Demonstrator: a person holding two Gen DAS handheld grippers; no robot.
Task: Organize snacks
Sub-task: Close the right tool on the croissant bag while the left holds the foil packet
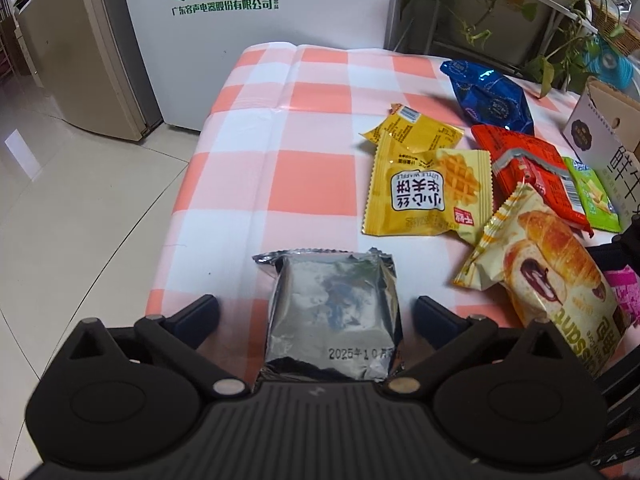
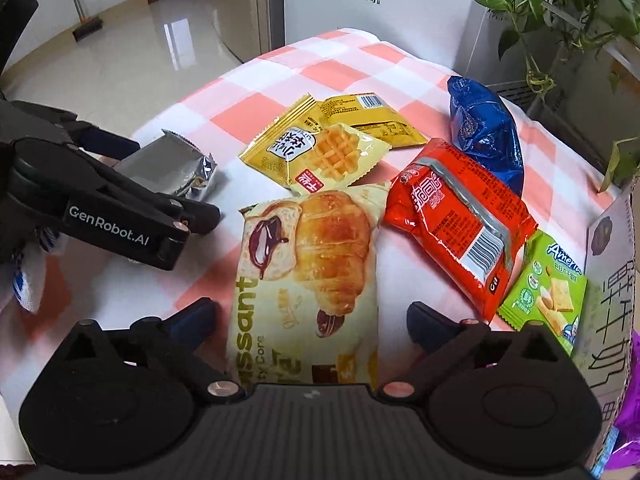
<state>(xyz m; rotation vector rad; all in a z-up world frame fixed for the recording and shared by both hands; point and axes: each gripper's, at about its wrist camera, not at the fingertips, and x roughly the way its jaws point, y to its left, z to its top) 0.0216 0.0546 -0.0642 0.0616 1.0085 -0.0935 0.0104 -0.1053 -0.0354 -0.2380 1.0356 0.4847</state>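
Surveying left to right, the silver foil packet lies flat on the checked tabletop near its left edge, bracketed by the left gripper, whose fingers stand spread wide on both sides with visible gaps, pressing on nothing. Risk one: a closure on this slick, puffed foil could squeeze it out forward, and with the tabletop's edge and the tiled floor just beside it, a nudge leftward could send it off. Next, the yellow waffle packet overlaps a second yellow packet; lifting either may drag the other. The croissant packet lies between the spread fingers of the right gripper, likewise untouched; it is wide and soft, so a pinch may crush the pastry or catch only film. Its upper corner sits close to the waffle packet and the red packet, which may shift with it. The red packet overlaps the green cracker packet beside the cardboard box, with the blue packet behind. The two grippers work near each other and could collide.
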